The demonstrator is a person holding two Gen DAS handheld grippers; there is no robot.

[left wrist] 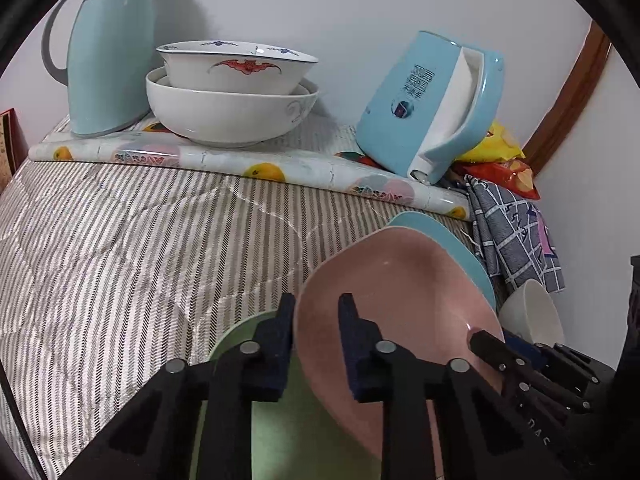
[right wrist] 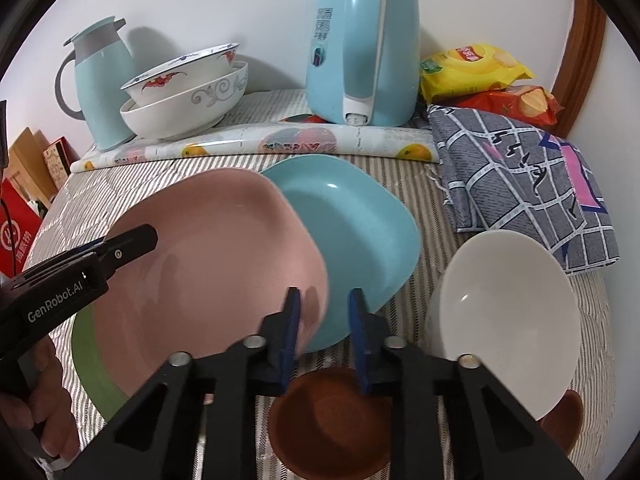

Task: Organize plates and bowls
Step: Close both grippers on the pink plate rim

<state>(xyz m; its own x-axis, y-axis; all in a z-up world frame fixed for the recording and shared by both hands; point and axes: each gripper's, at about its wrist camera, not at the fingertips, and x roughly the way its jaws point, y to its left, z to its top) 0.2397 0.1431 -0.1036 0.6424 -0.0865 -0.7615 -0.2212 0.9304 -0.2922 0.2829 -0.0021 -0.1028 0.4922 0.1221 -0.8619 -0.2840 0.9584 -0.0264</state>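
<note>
A pink plate is tilted up over a green plate, with its right edge over a light blue plate. My left gripper straddles the pink plate's near rim, one finger on each side, and appears to grip it. It also shows in the right wrist view. My right gripper is open, its fingers on either side of the pink plate's right edge. A white bowl stands to the right, a brown bowl below my right gripper. Two stacked white patterned bowls stand at the back.
A light blue thermos jug and a light blue kettle stand at the back by the wall on a rolled fruit-print mat. Snack bags and a grey checked cloth lie at the back right. The table has a striped cloth.
</note>
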